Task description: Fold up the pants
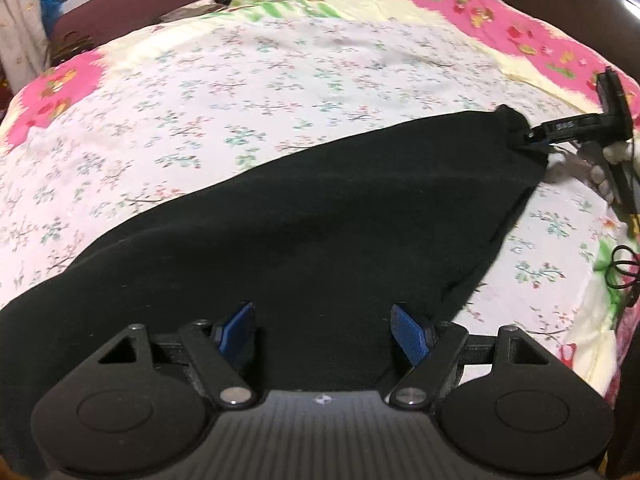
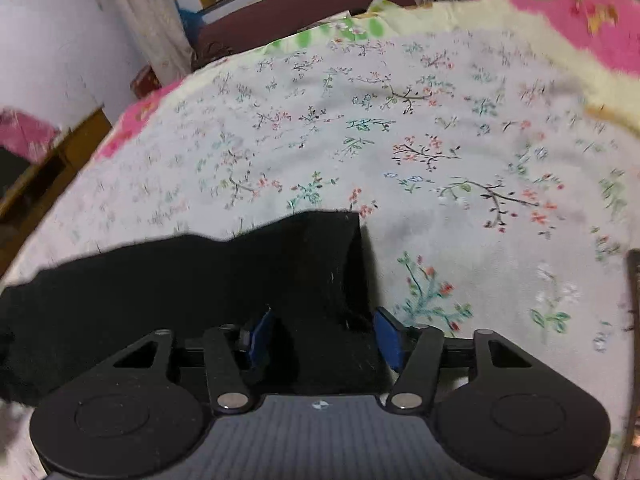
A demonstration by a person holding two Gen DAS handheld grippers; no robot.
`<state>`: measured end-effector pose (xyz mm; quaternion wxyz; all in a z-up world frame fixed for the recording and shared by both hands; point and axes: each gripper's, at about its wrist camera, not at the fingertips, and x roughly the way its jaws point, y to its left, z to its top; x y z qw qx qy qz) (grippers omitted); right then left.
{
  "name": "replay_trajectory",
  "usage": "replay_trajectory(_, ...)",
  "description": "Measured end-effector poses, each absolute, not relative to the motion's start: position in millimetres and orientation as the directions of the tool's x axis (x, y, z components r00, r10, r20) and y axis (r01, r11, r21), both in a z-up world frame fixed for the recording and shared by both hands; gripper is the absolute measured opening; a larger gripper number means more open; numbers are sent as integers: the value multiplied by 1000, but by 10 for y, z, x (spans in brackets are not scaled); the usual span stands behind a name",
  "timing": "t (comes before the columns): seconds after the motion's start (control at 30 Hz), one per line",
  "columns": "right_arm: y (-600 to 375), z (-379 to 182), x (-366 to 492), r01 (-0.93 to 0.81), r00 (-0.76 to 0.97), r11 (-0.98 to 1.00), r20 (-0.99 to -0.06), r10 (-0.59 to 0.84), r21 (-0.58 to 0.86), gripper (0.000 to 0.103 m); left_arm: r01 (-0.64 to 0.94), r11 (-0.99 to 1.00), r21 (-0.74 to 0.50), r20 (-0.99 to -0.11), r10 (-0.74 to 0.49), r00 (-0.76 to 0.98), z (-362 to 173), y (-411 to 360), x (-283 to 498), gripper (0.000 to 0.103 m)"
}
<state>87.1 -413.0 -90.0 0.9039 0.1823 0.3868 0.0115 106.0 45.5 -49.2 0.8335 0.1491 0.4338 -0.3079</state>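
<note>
Pants (image 1: 304,216): black, lying flat on the floral sheet (image 1: 240,92) of the bed. Their far edge runs diagonally from lower left up to a corner at the right. Left gripper (image 1: 324,330): jaws spread wide above the cloth, pads clear of it. Right gripper (image 2: 324,336): jaws parted at the corner, cloth between them, pads not pressing. Beyond the far edge the sheet is open.
</note>
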Motion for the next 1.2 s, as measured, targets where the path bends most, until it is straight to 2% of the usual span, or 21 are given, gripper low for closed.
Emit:
replay_trajectory(0.1,-3993,-793,877,47,707,934,-673,219,353,54,632,775,-9,-820,-367,439,-519,485,1094,82)
replay_trajectory(0.2,-3791,-714,878,-48,698,928,-652,295,368,50,630,776,-11,-823,-365,435,-556,483,1115,82)
replay_trajectory(0.33,-3415,-746,950,-99,674,992,-729,121,73,50,646,763,3,-829,-360,428,-589,434,1098,82)
replay_trajectory(0.53,-2824,-643,645,-284,732,930,-680,53,-233,51,653,757,0,-841,-354,410,-658,357,1139,82)
replay_trajectory(0.6,-2637,-549,607,-376,729,915,-656,196,-145,50,649,761,-8,-838,-360,411,-649,316,1157,82)
replay_trajectory(0.63,-2598,-510,598,-403,731,909,-635,249,-108,46,649,760,-7,-836,-361,414,-637,296,1156,82)
replay_trajectory(0.7,-2640,-523,692,-407,724,911,-631,276,-68,46,664,748,3,-834,-365,414,-601,260,1138,82)
replay_trajectory(0.8,-3090,-643,838,-233,716,972,-677,170,-2,47,685,728,14,-833,-371,411,-578,232,1109,82)
replay_trajectory(0.83,-3271,-661,844,-169,712,985,-687,145,33,51,685,728,11,-835,-370,406,-594,229,1116,82)
replay_trajectory(1.0,-4004,-559,468,57,728,968,-674,126,243,52,676,737,-5,-845,-364,392,-681,199,1165,82)
replay_trajectory(1.1,-4170,-557,45,216,749,884,-651,122,414,54,683,731,-8,-843,-371,388,-666,169,1192,82)
replay_trajectory(1.2,-4080,-801,-193,311,761,733,-620,189,605,54,691,723,1,-838,-377,395,-640,117,1200,82)
